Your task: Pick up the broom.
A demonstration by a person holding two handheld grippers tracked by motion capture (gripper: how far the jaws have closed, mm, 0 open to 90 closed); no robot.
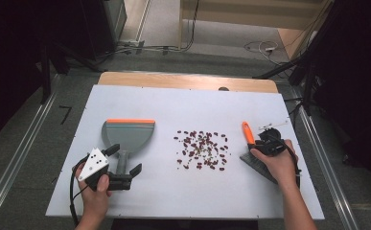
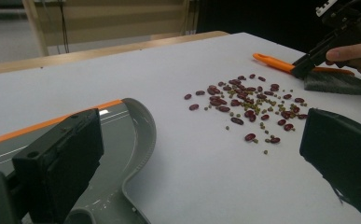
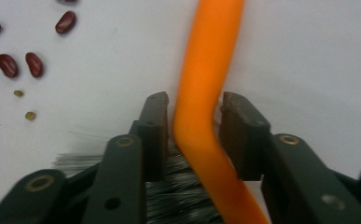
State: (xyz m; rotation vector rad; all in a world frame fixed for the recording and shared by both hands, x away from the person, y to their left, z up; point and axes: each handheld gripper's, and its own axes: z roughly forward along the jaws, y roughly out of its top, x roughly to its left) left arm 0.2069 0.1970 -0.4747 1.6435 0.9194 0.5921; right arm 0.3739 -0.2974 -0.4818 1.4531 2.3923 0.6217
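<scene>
Two grippers at work: right gripper [image 3: 194, 105] brackets the orange brush handle [image 3: 206, 70], not yet pinched; left gripper [image 1: 125, 165] spread around the dustpan [image 1: 127, 134] handle. Beans [image 1: 202, 149] still scattered mid-table [image 1: 173, 191] — sweeping yet to begin.

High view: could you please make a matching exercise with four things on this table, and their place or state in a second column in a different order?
Things:
1. dustpan
2. beans
3. brush
4. left gripper

Place or state:
A. scattered in the middle of the table
B. jaws wide open, one on each side of a grey handle
C. lies flat on the left side, with an orange front edge
D. on the right side, its orange handle between the jaws of the right gripper

Pairs: 1-C, 2-A, 3-D, 4-B
</scene>
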